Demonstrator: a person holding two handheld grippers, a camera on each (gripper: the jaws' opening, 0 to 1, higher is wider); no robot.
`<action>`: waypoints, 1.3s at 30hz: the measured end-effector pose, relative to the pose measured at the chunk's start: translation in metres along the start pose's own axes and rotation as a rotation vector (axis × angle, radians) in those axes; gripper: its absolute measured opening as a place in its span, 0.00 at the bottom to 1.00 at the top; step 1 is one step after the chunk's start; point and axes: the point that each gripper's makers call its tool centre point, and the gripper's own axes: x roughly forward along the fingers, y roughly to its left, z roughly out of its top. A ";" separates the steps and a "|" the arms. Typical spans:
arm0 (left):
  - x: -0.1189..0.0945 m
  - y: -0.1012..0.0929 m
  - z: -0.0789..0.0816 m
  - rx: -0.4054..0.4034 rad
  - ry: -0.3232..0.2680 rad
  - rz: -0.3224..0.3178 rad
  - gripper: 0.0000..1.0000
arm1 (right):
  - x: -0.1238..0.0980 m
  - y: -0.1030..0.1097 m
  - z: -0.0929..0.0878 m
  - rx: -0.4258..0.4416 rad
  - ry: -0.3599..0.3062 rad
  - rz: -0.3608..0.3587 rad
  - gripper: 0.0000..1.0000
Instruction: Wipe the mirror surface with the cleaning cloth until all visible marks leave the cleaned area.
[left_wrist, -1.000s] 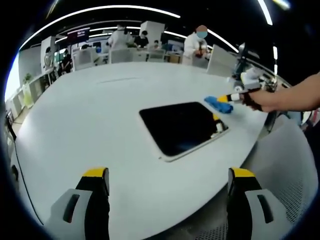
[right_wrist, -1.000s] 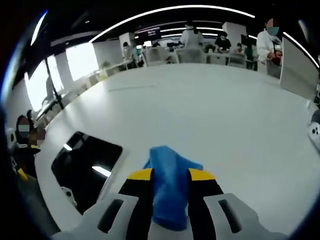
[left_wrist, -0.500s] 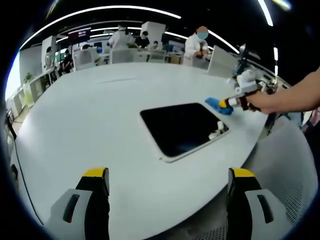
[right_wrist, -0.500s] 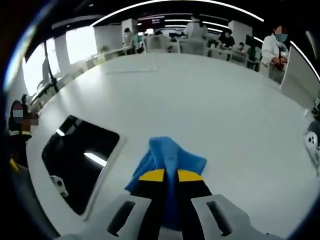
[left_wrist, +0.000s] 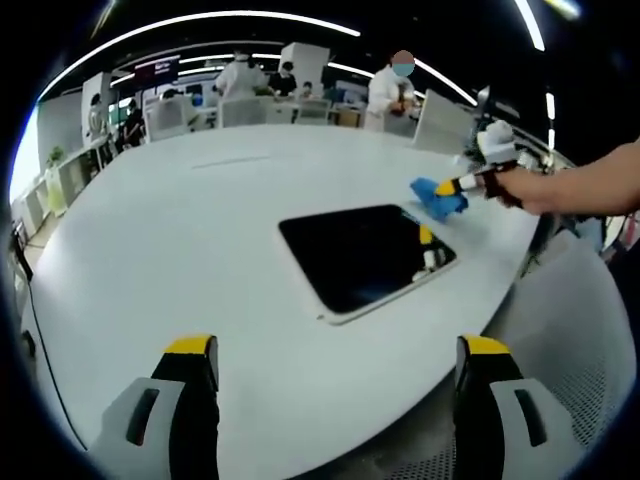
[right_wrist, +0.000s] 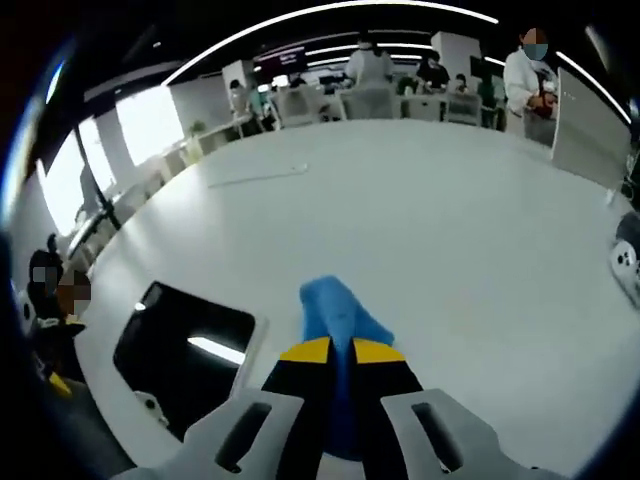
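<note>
My left gripper (left_wrist: 335, 362) is just hanging at the near edge of the white table (left_wrist: 180, 230) with its jaws spread wide and nothing in them. My right gripper (right_wrist: 341, 352) has its jaws pinched tight on the blue cloth (right_wrist: 337, 312), which sits just off the mirror's far right corner. The mirror (left_wrist: 358, 254) lies flat and dark mid-table, and way back there are people (left_wrist: 393, 85) at desks.
</note>
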 end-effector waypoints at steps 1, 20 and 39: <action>0.000 0.000 0.000 -0.002 -0.001 0.001 0.99 | 0.000 -0.001 0.002 0.004 -0.004 0.003 0.01; 0.001 -0.001 0.000 0.005 -0.002 -0.001 0.99 | -0.004 0.031 0.003 0.125 0.007 0.084 0.02; 0.000 0.000 0.002 -0.009 -0.013 0.005 0.99 | 0.022 0.076 -0.005 0.155 0.087 0.143 0.01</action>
